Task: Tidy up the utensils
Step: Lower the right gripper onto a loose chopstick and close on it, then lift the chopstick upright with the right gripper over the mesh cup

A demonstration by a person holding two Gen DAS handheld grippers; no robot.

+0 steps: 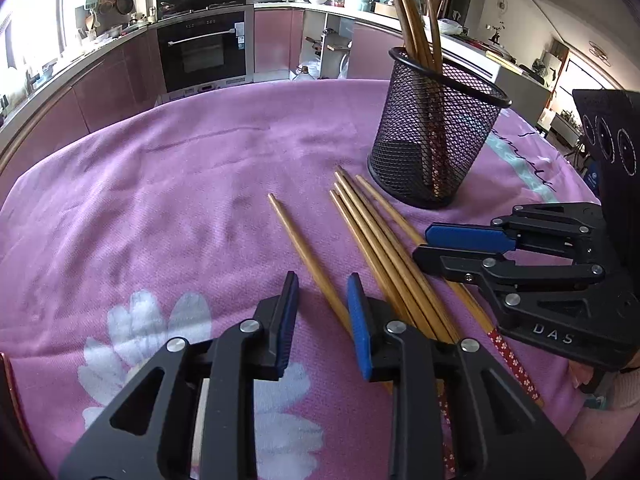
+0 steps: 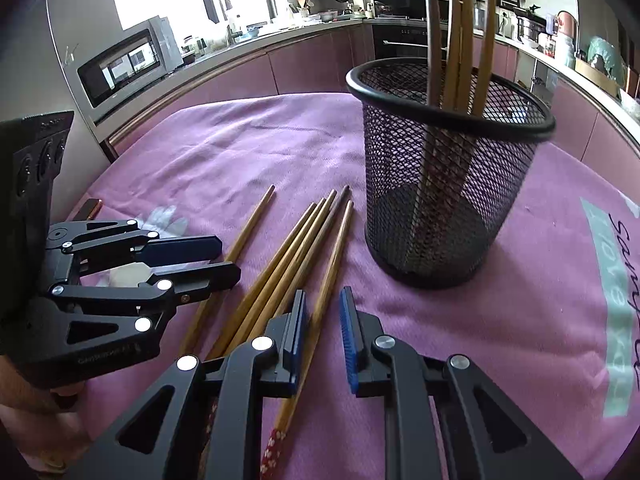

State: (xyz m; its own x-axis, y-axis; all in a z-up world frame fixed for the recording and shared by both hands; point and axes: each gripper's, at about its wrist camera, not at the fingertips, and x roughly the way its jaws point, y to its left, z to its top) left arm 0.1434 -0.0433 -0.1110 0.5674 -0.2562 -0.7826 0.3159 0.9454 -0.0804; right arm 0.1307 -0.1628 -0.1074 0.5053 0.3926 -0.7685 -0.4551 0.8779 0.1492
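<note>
Several wooden chopsticks (image 1: 372, 236) with red patterned ends lie on the pink cloth; they also show in the right wrist view (image 2: 296, 248). One single chopstick (image 1: 304, 252) lies apart to the left and passes between my left gripper's (image 1: 322, 280) open jaws. My right gripper (image 2: 323, 300) is open around the rightmost chopstick (image 2: 332, 268). A black mesh cup (image 1: 436, 128) holds several upright chopsticks; it also shows in the right wrist view (image 2: 448, 168). The right gripper (image 1: 424, 244) shows in the left wrist view, and the left gripper (image 2: 228, 256) shows in the right wrist view.
The table is covered with a pink cloth (image 1: 180, 184) with white flower print and a teal lettered stripe (image 2: 616, 304). Kitchen counters, an oven (image 1: 200, 52) and a microwave (image 2: 124, 64) stand beyond the table's far edge.
</note>
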